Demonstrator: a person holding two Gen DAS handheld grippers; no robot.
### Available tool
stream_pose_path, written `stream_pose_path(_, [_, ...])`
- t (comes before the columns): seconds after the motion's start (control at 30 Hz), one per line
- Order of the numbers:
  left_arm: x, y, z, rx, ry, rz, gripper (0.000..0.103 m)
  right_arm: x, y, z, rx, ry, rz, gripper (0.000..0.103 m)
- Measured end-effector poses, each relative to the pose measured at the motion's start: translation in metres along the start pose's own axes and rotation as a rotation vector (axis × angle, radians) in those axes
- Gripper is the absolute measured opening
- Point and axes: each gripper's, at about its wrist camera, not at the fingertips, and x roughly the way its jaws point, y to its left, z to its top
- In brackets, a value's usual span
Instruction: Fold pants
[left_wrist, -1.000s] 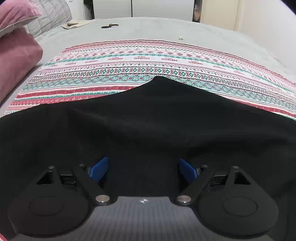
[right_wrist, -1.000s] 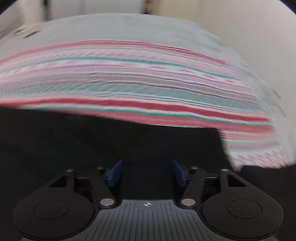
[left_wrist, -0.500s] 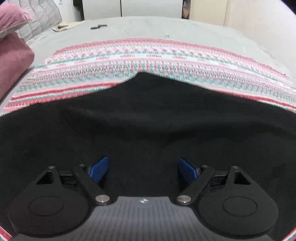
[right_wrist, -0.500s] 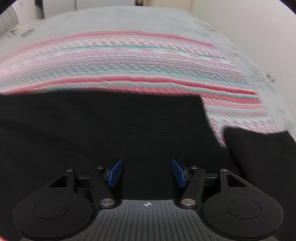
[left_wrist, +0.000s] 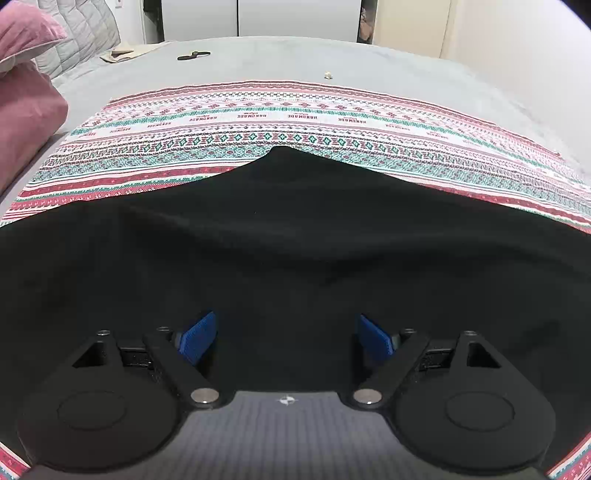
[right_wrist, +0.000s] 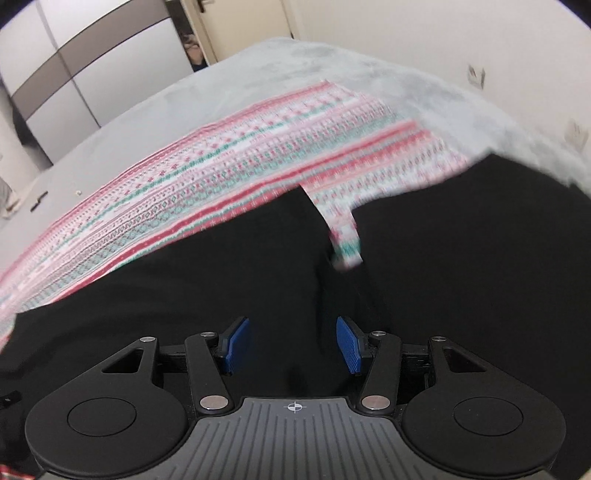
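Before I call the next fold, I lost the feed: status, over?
Left claw open, right claw open, both over cloth. Black pants flat on patterned blanket, legs apart. Nothing in the way.

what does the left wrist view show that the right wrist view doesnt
Only the left wrist view shows the pink pillows and the open left gripper. Only the right wrist view shows the gap between the two pant legs, the wall outlets and the open right gripper. Both show the black pants on the patterned cloth.
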Motion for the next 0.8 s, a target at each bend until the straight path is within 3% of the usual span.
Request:
stream_pose_path(0.23, [-0.002,-0.006,0.002,-0.012,-0.013,-0.006,0.102,0.006,-0.012,-0.027,0.033,0.085,-0.010,0.051])
stream_pose_path(0.8, [0.005,-0.011,0.003,-0.027,0.004,-0.011,0.102,-0.009,-0.015,-0.051,0.100,0.077,0.024,0.054])
